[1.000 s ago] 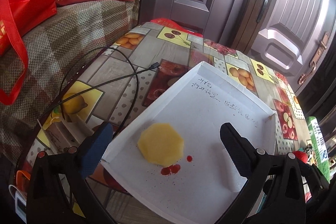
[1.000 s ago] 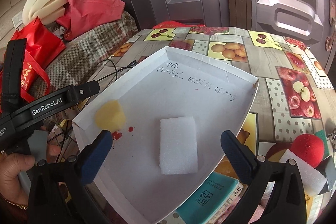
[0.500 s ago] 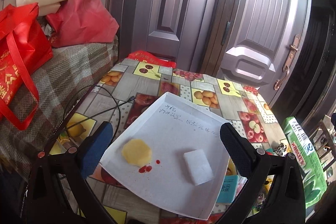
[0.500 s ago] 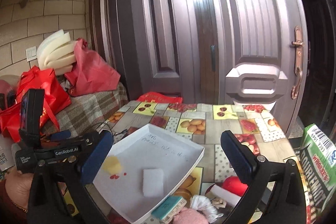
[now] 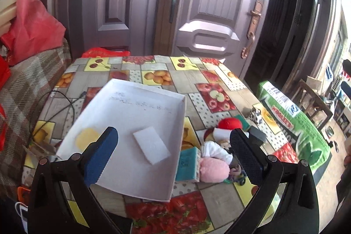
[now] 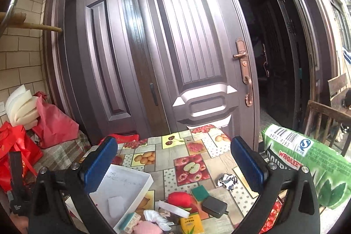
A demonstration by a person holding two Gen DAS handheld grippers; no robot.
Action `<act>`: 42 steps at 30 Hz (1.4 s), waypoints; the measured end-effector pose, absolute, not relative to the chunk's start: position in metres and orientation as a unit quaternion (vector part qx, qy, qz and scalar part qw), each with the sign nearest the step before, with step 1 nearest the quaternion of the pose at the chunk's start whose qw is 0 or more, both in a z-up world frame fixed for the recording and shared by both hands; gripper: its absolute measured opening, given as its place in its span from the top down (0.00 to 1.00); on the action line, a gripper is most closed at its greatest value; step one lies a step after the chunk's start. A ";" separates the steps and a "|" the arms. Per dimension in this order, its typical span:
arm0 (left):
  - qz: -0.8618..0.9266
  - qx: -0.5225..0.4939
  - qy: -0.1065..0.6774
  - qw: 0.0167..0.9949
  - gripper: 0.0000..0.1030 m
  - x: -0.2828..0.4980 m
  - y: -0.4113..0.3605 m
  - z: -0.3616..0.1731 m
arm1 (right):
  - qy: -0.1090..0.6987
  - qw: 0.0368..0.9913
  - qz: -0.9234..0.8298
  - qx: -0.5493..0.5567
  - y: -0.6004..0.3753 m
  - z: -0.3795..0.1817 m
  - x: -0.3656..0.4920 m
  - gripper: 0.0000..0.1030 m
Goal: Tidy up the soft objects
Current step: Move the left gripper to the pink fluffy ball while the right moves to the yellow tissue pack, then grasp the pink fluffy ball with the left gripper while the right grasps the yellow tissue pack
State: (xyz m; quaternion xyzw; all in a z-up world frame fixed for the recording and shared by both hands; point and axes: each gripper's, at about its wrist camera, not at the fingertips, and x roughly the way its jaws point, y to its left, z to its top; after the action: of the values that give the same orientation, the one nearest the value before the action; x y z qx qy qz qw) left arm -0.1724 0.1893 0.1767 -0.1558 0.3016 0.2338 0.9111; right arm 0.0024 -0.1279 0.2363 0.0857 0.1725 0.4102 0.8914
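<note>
Both the left gripper [image 5: 173, 151] and right gripper [image 6: 172, 165] hung wide open and empty, the white box [image 5: 153, 89] ahead of the fingers already holding two sponges, presumably as the collection spot.

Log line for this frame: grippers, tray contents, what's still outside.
left gripper: open, empty | right gripper: open, empty | white tray: white sponge, yellow sponge | outside: pink plush, red ball

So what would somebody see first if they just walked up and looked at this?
Probably the white cardboard tray in the middle of the fruit-patterned tablecloth, holding a white foam block and a yellow sponge. Just right of it sits a jumble of soft things, with a red ball and a pink plush toy standing out. The big green Wrigley's bag at the table's right edge is hard to miss too.
</note>
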 end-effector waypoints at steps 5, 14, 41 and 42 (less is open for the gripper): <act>0.112 -0.128 0.384 0.908 0.00 -0.121 0.142 0.113 | 0.205 0.904 0.368 0.080 -0.163 0.218 0.022 0.00; 0.067 -0.106 0.440 0.889 0.01 -0.053 0.120 0.057 | 0.232 0.914 0.324 0.075 -0.216 0.202 0.040 0.00; 0.059 -0.038 0.487 0.870 0.00 -0.060 0.101 0.042 | 0.421 0.778 0.466 0.008 -0.123 0.116 0.086 0.00; 0.058 -0.040 0.493 0.867 0.01 -0.060 0.100 0.037 | 0.434 0.766 0.473 -0.011 -0.112 0.105 0.086 0.00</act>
State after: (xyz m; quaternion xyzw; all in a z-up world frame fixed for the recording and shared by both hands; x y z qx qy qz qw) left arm -0.0599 0.0996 0.0371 -0.0400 0.4926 0.0576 0.8674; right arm 0.0855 -0.1120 0.1047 -0.0108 0.4345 0.4729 0.7665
